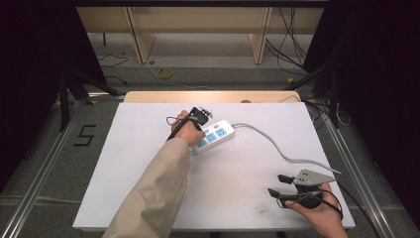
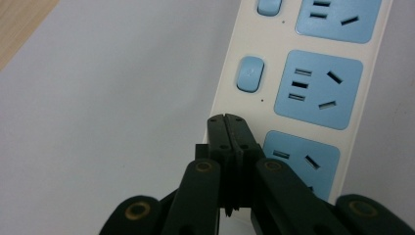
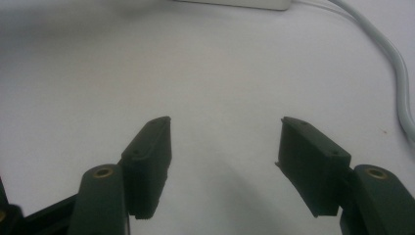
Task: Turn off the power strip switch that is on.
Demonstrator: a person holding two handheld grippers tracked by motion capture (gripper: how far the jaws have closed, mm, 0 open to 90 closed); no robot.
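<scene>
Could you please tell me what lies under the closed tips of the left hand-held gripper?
The left hand-held gripper, jaws shut, sits over the power strip edge, below a blue switch. Whatever lies directly beneath is covered.

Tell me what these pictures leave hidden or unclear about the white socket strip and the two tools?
- Power strip: near end hidden in the high view by the hand holding the left tool.
- Nearest button: covered by that shut tool in the left gripper view.
- Cable: its plug end cannot be traced.
- Right tool: strip cut off by the top edge.
</scene>
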